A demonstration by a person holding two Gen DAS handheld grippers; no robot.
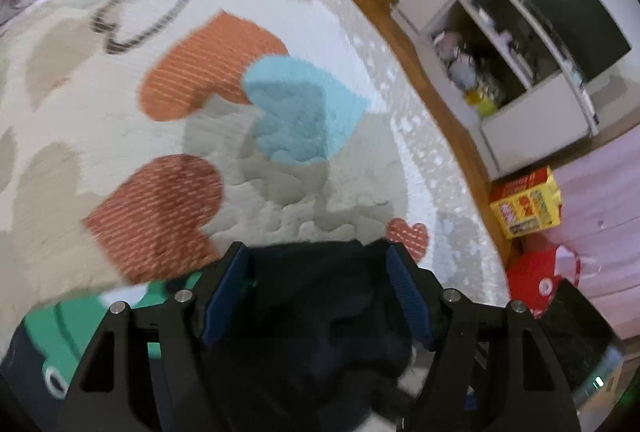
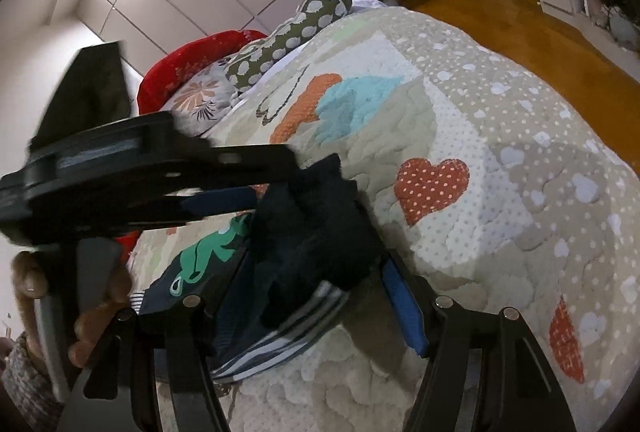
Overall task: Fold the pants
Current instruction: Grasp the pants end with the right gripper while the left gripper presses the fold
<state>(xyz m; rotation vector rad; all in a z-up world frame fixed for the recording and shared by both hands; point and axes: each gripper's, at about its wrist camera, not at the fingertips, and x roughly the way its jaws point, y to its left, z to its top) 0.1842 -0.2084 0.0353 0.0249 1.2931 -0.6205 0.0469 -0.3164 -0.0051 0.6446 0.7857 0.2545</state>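
Observation:
The pants [image 1: 316,312] are dark navy with a green print and white side stripes [image 2: 280,336]. They lie bunched on a quilted bedspread [image 1: 280,160] with heart patches. In the left wrist view my left gripper [image 1: 318,252] has its blue-padded jaws wide apart, with dark fabric filling the gap between them. In the right wrist view my right gripper [image 2: 316,264] is also spread wide around a raised bunch of the pants [image 2: 312,224]. The left gripper [image 2: 296,180] reaches in from the left and meets the same bunch, its tips hidden in the cloth.
Pillows [image 2: 280,36] and a red cushion [image 2: 184,64] lie at the head of the bed. A white shelf unit [image 1: 500,44], a yellow box [image 1: 524,204] and a red bag [image 1: 540,280] stand on the wooden floor [image 2: 520,20] beside the bed.

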